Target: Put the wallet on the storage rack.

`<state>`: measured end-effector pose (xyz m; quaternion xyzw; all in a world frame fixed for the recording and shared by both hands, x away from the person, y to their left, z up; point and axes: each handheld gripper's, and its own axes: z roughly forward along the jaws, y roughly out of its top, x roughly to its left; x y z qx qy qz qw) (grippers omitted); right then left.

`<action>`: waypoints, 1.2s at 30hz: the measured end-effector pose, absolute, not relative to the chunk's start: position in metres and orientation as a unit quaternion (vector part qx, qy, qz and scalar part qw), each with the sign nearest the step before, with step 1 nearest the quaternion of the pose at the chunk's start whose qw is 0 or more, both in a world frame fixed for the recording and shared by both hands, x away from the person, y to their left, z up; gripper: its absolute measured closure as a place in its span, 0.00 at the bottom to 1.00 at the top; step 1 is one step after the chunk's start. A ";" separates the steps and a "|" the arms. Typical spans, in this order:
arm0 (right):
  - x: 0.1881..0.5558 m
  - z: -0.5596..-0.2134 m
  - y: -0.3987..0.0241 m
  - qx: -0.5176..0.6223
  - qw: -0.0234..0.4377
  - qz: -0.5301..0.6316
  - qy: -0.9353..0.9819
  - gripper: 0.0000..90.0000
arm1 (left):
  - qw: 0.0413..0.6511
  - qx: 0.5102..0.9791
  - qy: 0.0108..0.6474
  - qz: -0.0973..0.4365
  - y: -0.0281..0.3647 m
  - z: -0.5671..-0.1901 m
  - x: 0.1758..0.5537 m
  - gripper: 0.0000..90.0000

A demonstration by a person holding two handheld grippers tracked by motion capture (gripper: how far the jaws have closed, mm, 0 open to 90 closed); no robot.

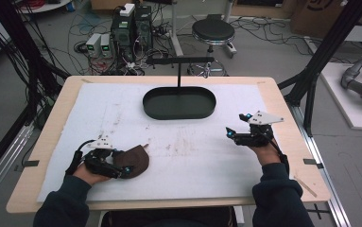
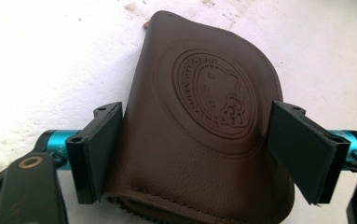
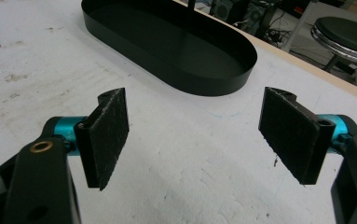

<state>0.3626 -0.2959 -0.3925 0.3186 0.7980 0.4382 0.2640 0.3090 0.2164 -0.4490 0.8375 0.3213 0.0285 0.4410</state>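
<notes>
A soft brown leather pouch (image 2: 199,130), rounded at one end and stamped with a circular cartoon-cat emblem, lies at the lower left of the high view on the white, scuffed foam mat (image 1: 193,151). The left gripper (image 2: 195,154) straddles it: its flat black pads sit wide on either side, one touching the pouch's edge, the other just beside it. At the right of the high view, the right gripper (image 3: 197,140) hangs spread wide over bare mat. A smooth black oval metal tray (image 3: 241,77) with low walls sits beyond, upper centre.
</notes>
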 end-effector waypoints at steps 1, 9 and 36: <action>0.363 -0.393 -0.296 0.319 0.263 0.439 0.798 0.28 | 0.441 0.840 0.315 0.039 0.216 -0.448 0.308 0.23; 0.364 -0.393 -0.296 0.317 0.264 0.437 0.799 0.28 | 0.442 0.830 0.313 0.132 0.205 -0.440 0.307 0.32; 0.363 -0.394 -0.298 0.325 0.262 0.433 0.799 0.28 | 0.545 0.783 0.270 0.134 0.200 -0.425 0.303 0.61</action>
